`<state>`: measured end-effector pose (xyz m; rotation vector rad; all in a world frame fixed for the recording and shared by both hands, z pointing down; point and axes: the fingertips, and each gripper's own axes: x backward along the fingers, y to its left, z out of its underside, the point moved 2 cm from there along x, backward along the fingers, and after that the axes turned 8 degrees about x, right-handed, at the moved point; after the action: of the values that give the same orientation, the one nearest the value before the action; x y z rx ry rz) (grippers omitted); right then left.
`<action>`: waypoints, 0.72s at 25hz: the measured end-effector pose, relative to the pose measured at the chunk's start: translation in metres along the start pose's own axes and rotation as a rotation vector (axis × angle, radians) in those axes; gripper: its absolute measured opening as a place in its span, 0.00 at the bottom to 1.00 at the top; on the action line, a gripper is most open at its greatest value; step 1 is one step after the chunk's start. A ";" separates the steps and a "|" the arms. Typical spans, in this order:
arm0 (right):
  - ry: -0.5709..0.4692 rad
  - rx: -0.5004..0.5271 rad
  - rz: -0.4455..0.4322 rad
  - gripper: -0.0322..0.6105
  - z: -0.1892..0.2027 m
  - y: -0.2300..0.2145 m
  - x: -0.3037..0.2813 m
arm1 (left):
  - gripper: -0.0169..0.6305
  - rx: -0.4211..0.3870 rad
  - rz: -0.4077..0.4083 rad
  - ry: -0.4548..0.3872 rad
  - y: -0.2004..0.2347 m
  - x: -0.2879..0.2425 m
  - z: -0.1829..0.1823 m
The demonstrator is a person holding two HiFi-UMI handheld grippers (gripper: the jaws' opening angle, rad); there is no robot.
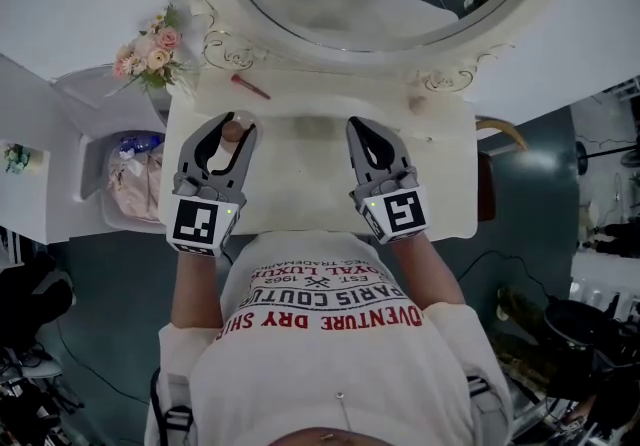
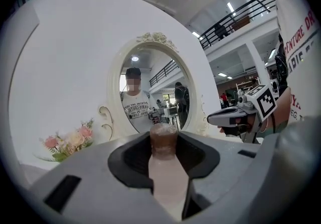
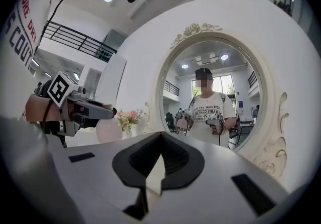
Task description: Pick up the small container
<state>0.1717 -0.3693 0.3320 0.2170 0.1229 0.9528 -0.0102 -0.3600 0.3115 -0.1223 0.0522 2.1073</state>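
Pink with a brown cap, the container (image 1: 232, 131) shows in the head view clamped in the left gripper (image 1: 233, 124), over the far left of the counter (image 1: 310, 184), near the flowers (image 1: 148, 49). The right gripper (image 1: 357, 126) hovers to its right, well apart. In the left gripper view both jaws press the container's sides, its cap towards the mirror (image 2: 150, 97). In the right gripper view the jaws stand nearly together with nothing between them. The pick looks done; only holding it steady seems left.
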 end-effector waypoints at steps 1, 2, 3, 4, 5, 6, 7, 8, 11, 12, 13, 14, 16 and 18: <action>0.000 0.001 0.000 0.05 0.000 0.000 0.000 | 0.25 0.002 0.001 0.001 0.000 0.000 0.001; -0.001 0.001 -0.001 0.05 -0.001 0.000 0.000 | 0.25 0.006 0.004 0.003 0.000 -0.001 0.002; 0.000 0.001 -0.002 0.05 -0.001 0.000 0.001 | 0.25 0.010 0.008 0.004 0.000 -0.001 0.003; 0.001 0.001 -0.003 0.05 -0.001 0.000 0.001 | 0.25 0.013 0.011 0.005 -0.001 -0.002 0.004; 0.002 0.000 -0.005 0.05 -0.002 0.000 0.001 | 0.25 0.017 0.015 0.005 -0.001 -0.002 0.004; 0.004 -0.001 -0.007 0.05 -0.002 0.001 0.002 | 0.25 0.020 0.017 0.004 -0.001 -0.003 0.003; 0.006 -0.001 -0.012 0.05 -0.002 0.003 0.002 | 0.25 0.022 0.019 0.003 -0.002 -0.003 0.003; 0.007 0.000 -0.016 0.05 -0.002 0.004 0.002 | 0.25 0.023 0.020 0.004 -0.002 -0.003 0.003; 0.017 -0.003 -0.016 0.05 -0.001 0.006 0.002 | 0.25 0.025 0.025 0.009 -0.001 -0.003 0.005; 0.019 -0.006 -0.015 0.05 0.000 0.006 0.003 | 0.25 0.027 0.025 0.008 -0.002 -0.003 0.004; 0.020 -0.009 -0.013 0.05 0.000 0.006 0.003 | 0.25 0.029 0.026 0.008 -0.002 -0.004 0.004; 0.020 -0.012 -0.011 0.05 0.001 0.006 0.003 | 0.25 0.029 0.027 0.010 -0.002 -0.004 0.005; 0.020 -0.016 -0.008 0.05 0.001 0.006 0.002 | 0.25 0.027 0.030 0.014 -0.002 -0.004 0.007; 0.022 -0.019 -0.004 0.05 0.002 0.007 0.002 | 0.25 0.026 0.035 0.018 -0.002 -0.004 0.009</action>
<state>0.1675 -0.3643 0.3355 0.1890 0.1342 0.9518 -0.0075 -0.3616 0.3210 -0.1254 0.0931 2.1395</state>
